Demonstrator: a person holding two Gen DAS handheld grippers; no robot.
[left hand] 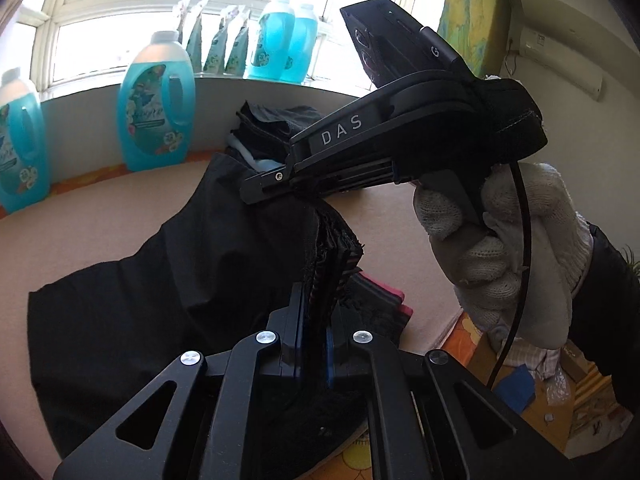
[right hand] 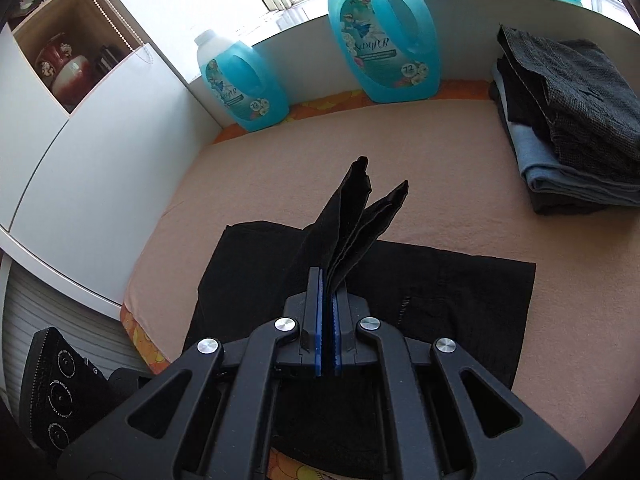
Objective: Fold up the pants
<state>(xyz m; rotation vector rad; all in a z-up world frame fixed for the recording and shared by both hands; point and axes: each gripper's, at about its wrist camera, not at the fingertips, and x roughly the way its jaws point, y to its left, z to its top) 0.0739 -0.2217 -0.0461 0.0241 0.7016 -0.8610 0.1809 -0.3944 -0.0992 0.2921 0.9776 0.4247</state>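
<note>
We have two black hand-held grippers at work, and both are clenched on the same garment. In the left wrist view our left gripper (left hand: 316, 300) pinches a thick bunched edge of the black fabric pants (left hand: 160, 280) between its blue-lined pads. Just above it our right gripper (left hand: 304, 194) comes in from the right, held by a hand in a white knitted glove (left hand: 500, 248), its tips closed on the same raised fold.

In the right wrist view the right gripper (right hand: 328, 320) nips several layers of the pants (right hand: 440, 300), and two pointed corners of cloth stick up past its fingers. The rest of the pants lies flat on the peach-coloured padded surface (right hand: 280, 160), near its front edge.

Farther out on that surface, at the right, we count one stack of folded clothes (right hand: 568, 128): dark checked and black pieces on top, a light blue one under them, a dark one at the bottom. Two large turquoise detergent bottles with white caps (right hand: 384, 40) stand against the back wall. On the windowsill in the left wrist view we count two more turquoise bottles (left hand: 284, 44) and four green refill pouches (left hand: 216, 40). A white cabinet (right hand: 80, 160) stands at the left.
</note>
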